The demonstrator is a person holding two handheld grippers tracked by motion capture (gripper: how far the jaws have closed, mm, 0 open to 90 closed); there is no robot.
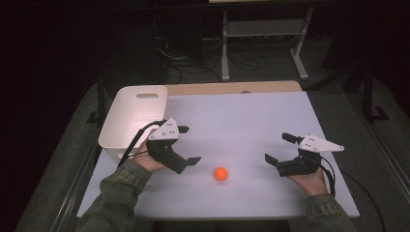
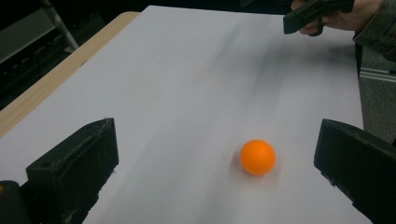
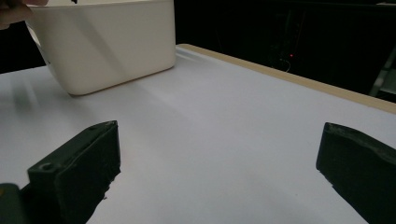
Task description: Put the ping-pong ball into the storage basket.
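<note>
Left tool (image 1: 186, 145), jaws spread wide and empty, sits closest to the orange ball (image 1: 221, 174), which lies just ahead, toward its right jaw; right tool (image 1: 279, 147) gapes idle too.

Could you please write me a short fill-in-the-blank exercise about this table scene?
1. The ball is coloured ____.
2. The ball lies between the jaws of the ____ gripper in that gripper's view.
3. The white bin stands on the table's ____ side in the high view.
4. Both grippers' jaws are ____.

Missing words: orange; left; left; open
</note>
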